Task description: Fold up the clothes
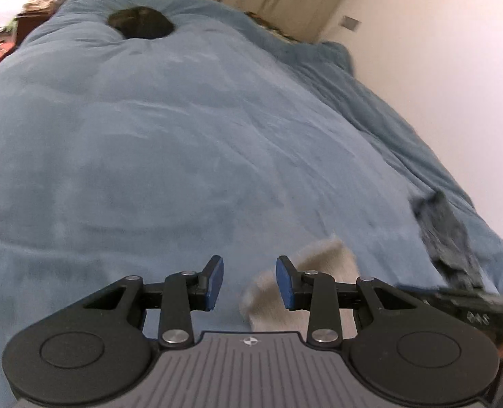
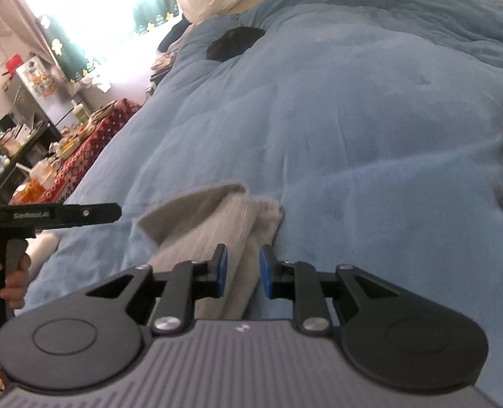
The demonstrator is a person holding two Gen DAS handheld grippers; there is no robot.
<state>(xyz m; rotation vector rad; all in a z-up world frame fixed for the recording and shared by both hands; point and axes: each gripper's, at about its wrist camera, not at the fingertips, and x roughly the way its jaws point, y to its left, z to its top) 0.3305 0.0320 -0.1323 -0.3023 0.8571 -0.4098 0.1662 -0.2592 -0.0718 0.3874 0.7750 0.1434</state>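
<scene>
A folded beige cloth lies on the blue blanket that covers the bed. My right gripper hovers just over the cloth's near end, open a little; its blue pads stand clear of the fabric. In the left wrist view the same beige cloth shows behind my right-hand finger, and my left gripper is open with only blanket between its pads. A crumpled dark grey garment lies at the bed's right side. The left gripper, held by a hand, is also in the right wrist view.
A small black item rests far up the bed. A white wall runs along the bed's right side. Left of the bed stands a red patterned table crowded with dishes, with shelves and a bright window behind.
</scene>
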